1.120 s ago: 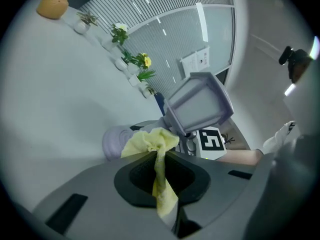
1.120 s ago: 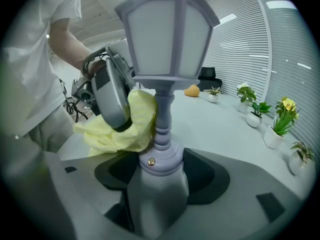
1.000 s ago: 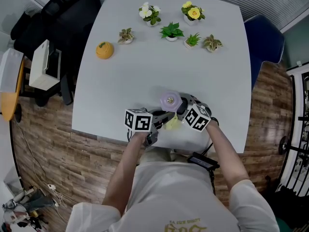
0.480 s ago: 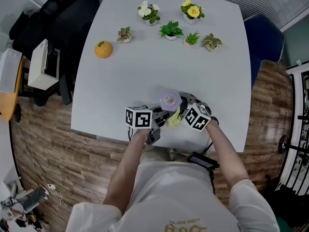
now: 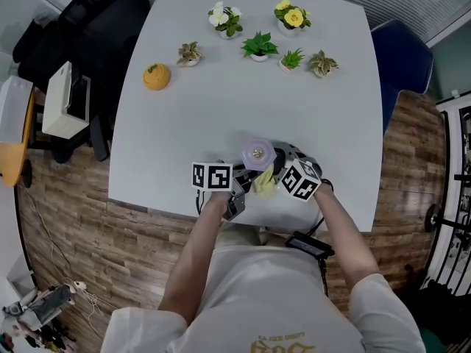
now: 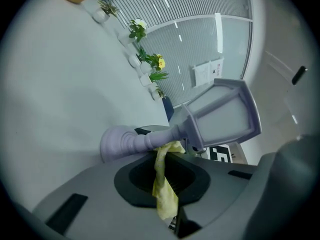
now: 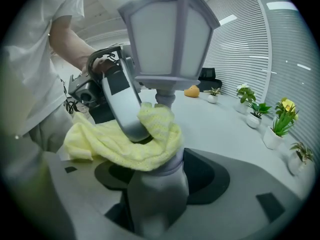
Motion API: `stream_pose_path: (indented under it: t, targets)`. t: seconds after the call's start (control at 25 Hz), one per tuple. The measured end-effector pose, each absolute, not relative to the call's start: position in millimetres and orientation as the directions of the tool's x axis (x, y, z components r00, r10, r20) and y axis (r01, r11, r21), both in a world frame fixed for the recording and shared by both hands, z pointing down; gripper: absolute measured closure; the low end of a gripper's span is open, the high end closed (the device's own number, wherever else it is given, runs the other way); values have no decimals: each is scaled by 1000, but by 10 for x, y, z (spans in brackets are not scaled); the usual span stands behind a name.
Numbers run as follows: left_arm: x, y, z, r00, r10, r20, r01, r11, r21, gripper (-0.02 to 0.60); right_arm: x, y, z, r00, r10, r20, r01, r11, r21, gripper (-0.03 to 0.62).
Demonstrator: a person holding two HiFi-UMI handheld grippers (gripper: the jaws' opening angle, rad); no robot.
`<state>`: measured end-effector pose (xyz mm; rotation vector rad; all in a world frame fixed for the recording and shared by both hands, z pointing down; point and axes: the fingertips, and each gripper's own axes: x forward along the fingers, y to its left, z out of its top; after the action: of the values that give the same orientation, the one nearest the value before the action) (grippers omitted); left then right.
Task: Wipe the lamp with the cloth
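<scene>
Lilac lantern lamp (image 5: pixel 259 153) is standing lower centre in the head view, near the white table's (image 5: pixel 221 109) front edge. Right gripper (image 7: pixel 156 194) is clamping its lower stem, yellow cloth (image 7: pixel 115 144) covering the part above. Left gripper (image 6: pixel 166 184) is pinching that cloth against the stem, tips partly hidden by fabric.

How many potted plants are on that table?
6, at the far end: white-flowered plant, yellow-flowered plant, leafy green plant, spiky green plant, left variegated plant, right variegated plant. None looks hidden.
</scene>
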<state>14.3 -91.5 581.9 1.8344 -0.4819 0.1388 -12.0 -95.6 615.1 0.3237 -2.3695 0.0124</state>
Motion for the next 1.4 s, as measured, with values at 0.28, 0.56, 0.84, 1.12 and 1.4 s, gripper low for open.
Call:
stream_pose_path:
  t: [0.28,0.56,0.84,1.12,1.4]
  targets:
    - [61,-853,6010,878,-246,410,-456,-173,873,557,78,-873,6154,-659,-256,708,-294,953,70,292]
    - [46,-812,6062,871,-256,419,-465,-153,872,558,431,-809,6058,-631,-321,707,-401,914,58,293]
    - [-59,-694,5952,864,-285,415,-477,-200,856,557,541,-786,5752,-657,-394,643,-518,855,-6,400]
    - [-383,-704,5523,783,-471,406,-585,-335,739,557,625,-773,5203,-685,-513,518,-635,768,-79,535]
    - [-680,-720,4885,657,-661,362,-729,-434,530,558,708,-704,4558,-675,-635,375,-722,672,-162,579]
